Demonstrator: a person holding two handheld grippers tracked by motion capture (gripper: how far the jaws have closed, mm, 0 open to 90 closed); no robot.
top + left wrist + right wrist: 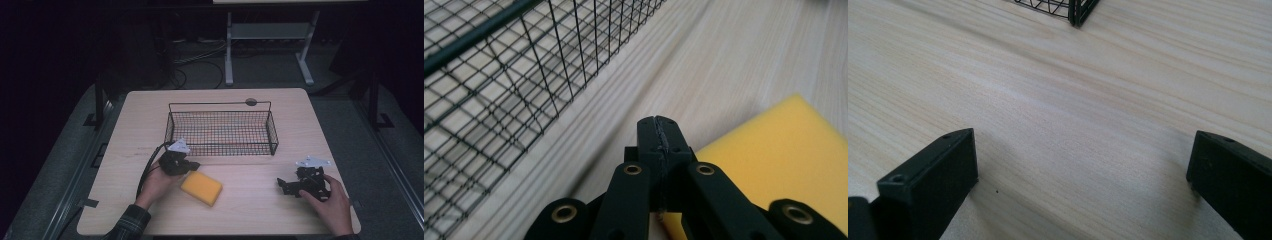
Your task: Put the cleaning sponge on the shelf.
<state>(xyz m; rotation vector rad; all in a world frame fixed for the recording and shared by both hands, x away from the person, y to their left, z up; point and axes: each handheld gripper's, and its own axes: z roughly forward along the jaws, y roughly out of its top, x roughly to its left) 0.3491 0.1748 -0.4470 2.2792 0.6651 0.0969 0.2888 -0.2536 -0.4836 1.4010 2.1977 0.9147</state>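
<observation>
Two hand-held grippers low over the table, a yellow sponge by the left one.

The left hand-held gripper point(186, 165) sits just in front of the wire basket point(221, 131), its jaws pressed flat together with nothing between them (in the left gripper view the two pads meet in one seam). The yellow sponge point(201, 188) lies flat on the table point(250, 210) right beside that gripper, on the side away from the basket and nearer the person; whether the two touch I cannot tell. The right hand-held gripper point(289, 186) rests near the table's right front part, well apart from the sponge, jaws spread wide over bare wood and holding nothing. The basket stands farther back, at the middle of the table.
</observation>
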